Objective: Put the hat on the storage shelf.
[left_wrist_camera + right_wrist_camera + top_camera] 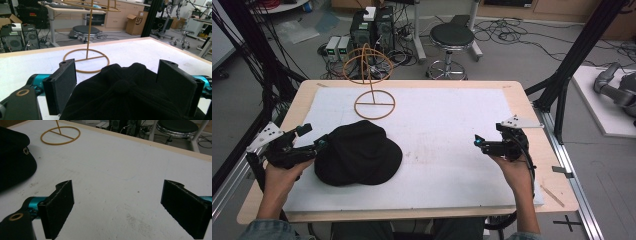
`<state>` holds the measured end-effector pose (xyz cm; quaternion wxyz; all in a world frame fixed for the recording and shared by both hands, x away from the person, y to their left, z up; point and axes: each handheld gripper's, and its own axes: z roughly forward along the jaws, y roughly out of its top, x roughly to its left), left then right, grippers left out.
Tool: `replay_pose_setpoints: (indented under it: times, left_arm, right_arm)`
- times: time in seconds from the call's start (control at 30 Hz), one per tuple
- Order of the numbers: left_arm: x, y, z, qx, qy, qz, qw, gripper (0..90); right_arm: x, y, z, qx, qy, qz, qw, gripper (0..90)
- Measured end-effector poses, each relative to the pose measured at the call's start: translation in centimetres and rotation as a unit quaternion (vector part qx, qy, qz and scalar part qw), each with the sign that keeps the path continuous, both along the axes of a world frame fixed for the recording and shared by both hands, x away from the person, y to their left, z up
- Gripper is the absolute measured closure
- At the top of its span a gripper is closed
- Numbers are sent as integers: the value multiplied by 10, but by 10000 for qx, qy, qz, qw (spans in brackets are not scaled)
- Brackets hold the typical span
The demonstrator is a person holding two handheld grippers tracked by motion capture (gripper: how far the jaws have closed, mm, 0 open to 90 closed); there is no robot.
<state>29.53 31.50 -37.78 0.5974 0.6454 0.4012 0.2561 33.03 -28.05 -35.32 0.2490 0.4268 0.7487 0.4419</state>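
Hat: black hat [358,154] lying crown up on the white mat [447,135], on its left half, just in front of the stand's ring base.
Hat in left gripper view: crown [122,87] bulging up between the two black jaws; whether the pads touch the fabric, cannot tell.
Hat in right gripper view: brim edge [15,162] at far left, with a small metal ring on it.
Stand: tan wire hat stand [373,75] upright at the back left of the mat, flat ring base on the mat, thin post rising to a rounded wire cage; nothing on it.
Left gripper: left gripper [319,146] held low at the hat's left edge, jaws spread wide either side of the crown, not closed on it.
Right gripper: right gripper [479,141] held above the right part of the mat, well apart from the hat, jaws wide with bare mat between them.
Hands: left hand [282,167] and right hand [512,167] coming in from the near edge.
Open room: broad bare mat from the hat across to the right gripper.
Edges: wooden table rim [532,100] showing around the mat; stool [452,37] and cables on the floor beyond the far edge.
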Motion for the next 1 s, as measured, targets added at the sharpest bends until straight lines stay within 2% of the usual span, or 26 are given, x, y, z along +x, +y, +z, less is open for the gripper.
replay_pose_setpoints:
  times: [0.23,0.5,0.7,0.77,1.0]
  left_arm:
    - [-3,0,3,13,-101,-22,9999,170]
    - [0,-2,4,-102,-57,-38,9999,169]
    - [4,-10,5,-20,-100,-150,9998,169]
    - [6,-12,3,34,-53,-160,9999,169]
    - [15,-15,-7,30,162,-158,9997,170]
  right_arm:
    - [2,2,0,-22,-8,49,10000,112]
    - [0,3,-1,-12,9,68,10000,112]
    - [-4,0,0,8,3,63,10000,112]
    - [-5,-1,0,4,21,48,10000,112]
    - [-9,-8,-2,11,64,-21,10000,112]
